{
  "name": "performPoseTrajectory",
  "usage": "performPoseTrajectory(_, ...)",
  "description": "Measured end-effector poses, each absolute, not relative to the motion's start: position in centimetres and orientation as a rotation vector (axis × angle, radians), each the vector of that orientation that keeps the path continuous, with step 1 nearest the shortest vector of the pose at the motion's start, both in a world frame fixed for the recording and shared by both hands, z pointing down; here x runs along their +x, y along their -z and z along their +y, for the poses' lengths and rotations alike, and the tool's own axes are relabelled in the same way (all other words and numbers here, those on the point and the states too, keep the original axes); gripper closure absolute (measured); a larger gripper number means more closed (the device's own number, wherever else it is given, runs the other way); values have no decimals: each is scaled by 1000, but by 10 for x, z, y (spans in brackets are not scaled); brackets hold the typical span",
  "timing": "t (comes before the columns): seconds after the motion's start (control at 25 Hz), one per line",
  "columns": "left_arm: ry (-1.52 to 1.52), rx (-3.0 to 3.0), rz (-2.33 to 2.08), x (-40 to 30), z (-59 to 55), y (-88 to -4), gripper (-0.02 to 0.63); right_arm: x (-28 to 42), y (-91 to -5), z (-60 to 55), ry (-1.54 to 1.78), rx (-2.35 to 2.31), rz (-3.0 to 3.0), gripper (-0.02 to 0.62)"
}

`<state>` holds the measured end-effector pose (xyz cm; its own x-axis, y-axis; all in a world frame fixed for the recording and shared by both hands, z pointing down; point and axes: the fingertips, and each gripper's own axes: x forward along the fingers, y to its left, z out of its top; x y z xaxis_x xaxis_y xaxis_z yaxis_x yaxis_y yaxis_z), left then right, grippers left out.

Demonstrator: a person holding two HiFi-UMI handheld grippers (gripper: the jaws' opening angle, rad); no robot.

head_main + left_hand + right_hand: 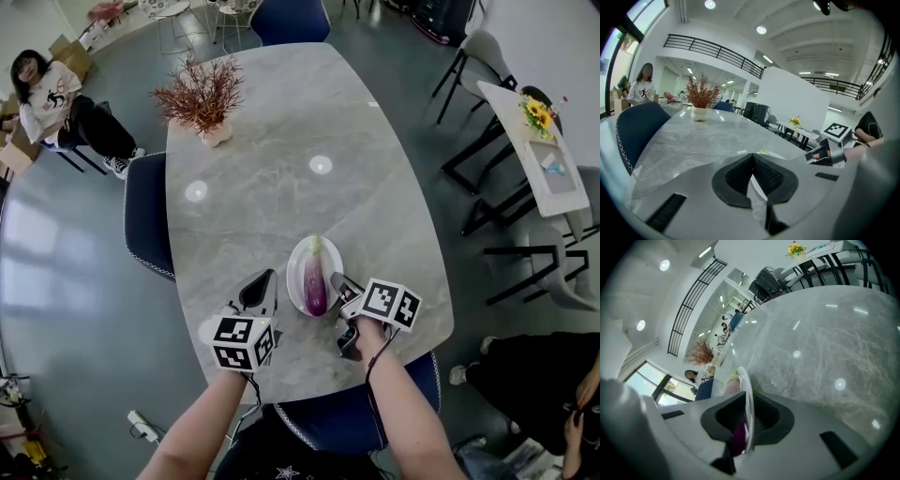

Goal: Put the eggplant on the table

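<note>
The purple, green-tipped eggplant lies on a white oval plate near the front edge of the grey marble table. The right gripper has its jaws pinched on the plate's right rim. The left gripper sits just left of the plate, jaws together and empty.

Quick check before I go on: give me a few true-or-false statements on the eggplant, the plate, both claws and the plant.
1. The eggplant lies on the white plate. True.
2. The right claw has the plate's rim between its jaws. True.
3. The left claw holds the eggplant. False: it sits beside the plate's left edge, jaws together, holding nothing.
4. The potted plant stands right next to the plate. False: it is at the far end of the table.
</note>
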<state>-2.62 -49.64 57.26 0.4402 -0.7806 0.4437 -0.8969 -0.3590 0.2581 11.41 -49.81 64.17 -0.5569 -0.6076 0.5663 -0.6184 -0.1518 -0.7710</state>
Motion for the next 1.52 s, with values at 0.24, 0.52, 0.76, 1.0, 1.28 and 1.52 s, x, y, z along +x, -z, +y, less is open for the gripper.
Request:
performPoseTrajectory(0.24,-341,2238,-1414,-25,-496,-572,600,116,-646,-494,-1792,1482,-2022,565)
performPoseTrajectory(0.52,-344,2246,-1422,-27,-493,-569,600,126,-652,-490,-1660,1565,-1964,563)
performPoseTrajectory(0.76,-345,2247,-1426,-27,-489,-567,600,140,-646,-490,-1572,1631,-1965,563)
performPoseTrajectory(1.0,-330,2265,-1429,-27,-484,-559,600,146,-629,-487,-1474,1656,-2007,563)
performPoseTrajectory(1.28,-303,2297,-1420,-32,-462,-541,600,135,-605,-463,-1415,1658,-2071,565)
performPoseTrajectory(1.52,-306,2389,-1370,-32,-429,-515,600,130,-580,-430,-1406,1720,-2075,565)
